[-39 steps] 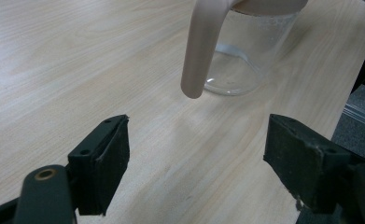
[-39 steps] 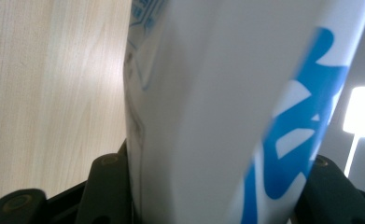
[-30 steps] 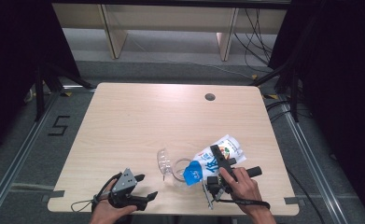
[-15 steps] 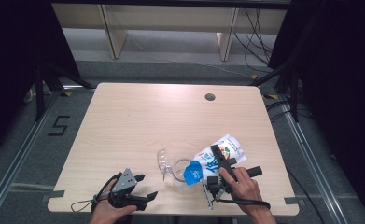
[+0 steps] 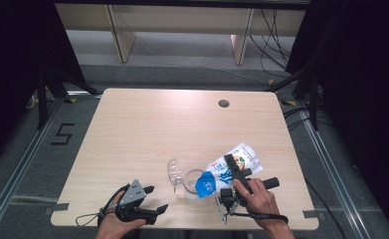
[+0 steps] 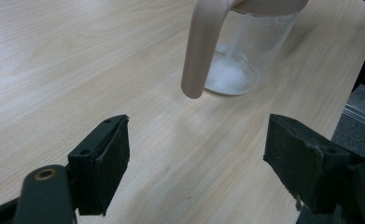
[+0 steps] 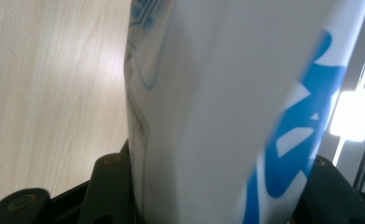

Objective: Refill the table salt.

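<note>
Pouring from a white-and-blue bag (image 5: 229, 167) into a clear measuring jug (image 5: 184, 178) appears to be the step in hand at the near edge of the pale wooden desk (image 5: 172, 124). The right tool (image 5: 230, 165) is clamped on the bag, its jaws pressed to either side of the packet in the right gripper view, and tilts the bag's blue end down over the jug's mouth. A small heap of white grains (image 6: 229, 74) lies on the jug's bottom, so the fill looks barely begun. The left tool (image 5: 152, 199) rests on the desk near the jug, jaws spread wide and empty. Next, the bag likely needs a steeper tilt, with its mouth kept over the rim
</note>
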The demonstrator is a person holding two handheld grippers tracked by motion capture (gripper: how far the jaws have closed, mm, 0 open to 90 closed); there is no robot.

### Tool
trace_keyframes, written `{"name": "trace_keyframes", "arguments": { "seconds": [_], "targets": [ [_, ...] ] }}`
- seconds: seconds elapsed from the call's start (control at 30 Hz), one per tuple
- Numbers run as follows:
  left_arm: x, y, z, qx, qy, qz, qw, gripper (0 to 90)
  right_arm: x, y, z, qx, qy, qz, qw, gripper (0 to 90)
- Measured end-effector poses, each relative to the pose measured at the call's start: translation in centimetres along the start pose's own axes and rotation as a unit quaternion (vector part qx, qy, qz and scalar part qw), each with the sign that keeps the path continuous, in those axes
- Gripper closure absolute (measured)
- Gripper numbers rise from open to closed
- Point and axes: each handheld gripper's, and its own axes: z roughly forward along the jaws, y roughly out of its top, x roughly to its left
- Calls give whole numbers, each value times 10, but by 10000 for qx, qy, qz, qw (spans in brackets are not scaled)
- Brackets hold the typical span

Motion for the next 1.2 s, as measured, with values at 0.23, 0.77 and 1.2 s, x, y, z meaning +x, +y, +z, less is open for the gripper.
{"name": "trace_keyframes", "arguments": {
  "seconds": [0.23,0.77,1.2],
  "targets": [
    [0,0,0,-1,-9,-6,10000,217,-2,1,1,-73,-42,-193,9998,523],
    [0,0,0,-14,-4,-23,10000,217,-1,1,1,-76,-149,-255,9995,533],
    [0,0,0,-14,4,-17,10000,217,0,2,0,20,-117,-194,9997,540]
  ]
}}
